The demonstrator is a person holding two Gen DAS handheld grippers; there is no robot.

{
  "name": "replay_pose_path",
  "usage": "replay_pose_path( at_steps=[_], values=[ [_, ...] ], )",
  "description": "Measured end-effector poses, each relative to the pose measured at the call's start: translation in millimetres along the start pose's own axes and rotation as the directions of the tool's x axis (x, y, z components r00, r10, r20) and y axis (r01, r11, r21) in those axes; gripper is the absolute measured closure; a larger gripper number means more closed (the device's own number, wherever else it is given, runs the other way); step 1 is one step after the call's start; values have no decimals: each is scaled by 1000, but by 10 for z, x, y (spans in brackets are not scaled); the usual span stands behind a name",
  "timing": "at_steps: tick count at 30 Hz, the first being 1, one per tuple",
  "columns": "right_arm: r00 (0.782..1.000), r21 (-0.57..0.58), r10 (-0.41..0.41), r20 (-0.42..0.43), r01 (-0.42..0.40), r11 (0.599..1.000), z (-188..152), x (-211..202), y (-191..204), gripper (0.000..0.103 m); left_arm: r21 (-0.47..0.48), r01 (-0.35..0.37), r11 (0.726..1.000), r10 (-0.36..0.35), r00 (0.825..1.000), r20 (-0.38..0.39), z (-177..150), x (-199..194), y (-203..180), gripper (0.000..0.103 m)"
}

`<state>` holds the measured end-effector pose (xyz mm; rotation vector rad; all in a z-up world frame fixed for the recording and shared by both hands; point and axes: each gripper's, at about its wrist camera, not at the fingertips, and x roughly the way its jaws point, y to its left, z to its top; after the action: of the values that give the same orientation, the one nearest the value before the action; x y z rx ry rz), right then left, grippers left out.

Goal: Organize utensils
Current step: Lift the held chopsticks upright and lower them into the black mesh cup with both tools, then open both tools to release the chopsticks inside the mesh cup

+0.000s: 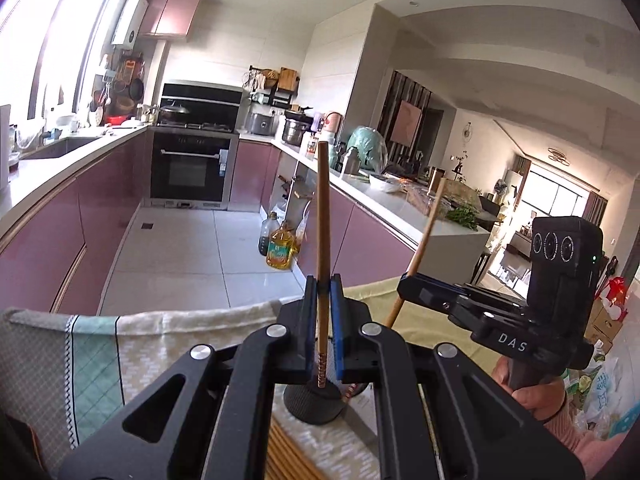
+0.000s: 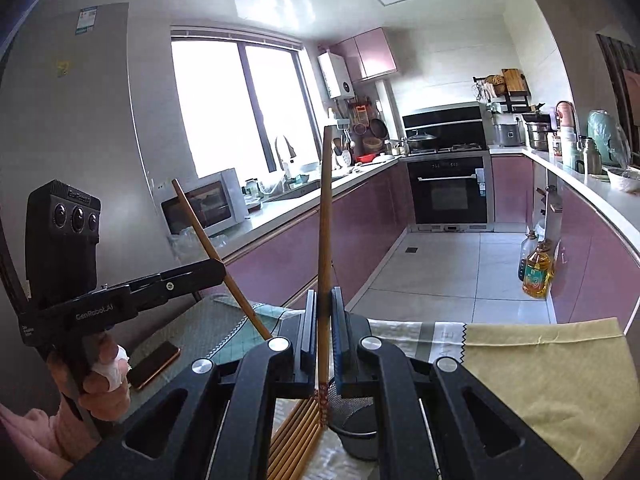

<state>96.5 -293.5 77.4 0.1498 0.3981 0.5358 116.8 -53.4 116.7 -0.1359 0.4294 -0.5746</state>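
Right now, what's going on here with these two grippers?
A person holds a gripper in each hand. The left gripper is shut on one chopstick, and the right gripper is shut on another chopstick. Both stand nearly upright over a black mesh holder on the cloth-covered table.

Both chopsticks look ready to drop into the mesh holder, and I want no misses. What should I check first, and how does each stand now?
1. Left tool shut on its chopstick: ok.
2. Right tool shut on its chopstick: ok.
3. Both chopsticks held about upright, patterned ends down: ok.
4. Mesh holder upright, below the tips: ok.
5. Tips centred over its opening: cannot tell.
6. Holder has room inside: cannot tell.
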Motion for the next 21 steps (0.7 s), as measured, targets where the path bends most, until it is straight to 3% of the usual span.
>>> replay_pose_path(
  at_steps=[5, 9, 15, 21],
  values=[
    [1000, 10, -19, 5, 19, 1000, 44, 55, -128, 97, 33, 0, 999, 0, 1000, -15, 109, 217, -178, 96],
    [999, 11, -30, -35, 30, 999, -4, 178, -187, 97, 66, -5, 998, 11, 996, -90, 0, 453, -250, 96],
    [983, 3, -34, -178, 35, 999, -209, 436, -227, 97, 74, -7, 997, 24, 972, -233, -322, 836, -228, 96],
    [960, -9, -48, -277, 47, 999, -325, 668, -240, 97, 55, -5, 998, 20, 959, -282, -474, 1096, -48, 96]
  ],
)
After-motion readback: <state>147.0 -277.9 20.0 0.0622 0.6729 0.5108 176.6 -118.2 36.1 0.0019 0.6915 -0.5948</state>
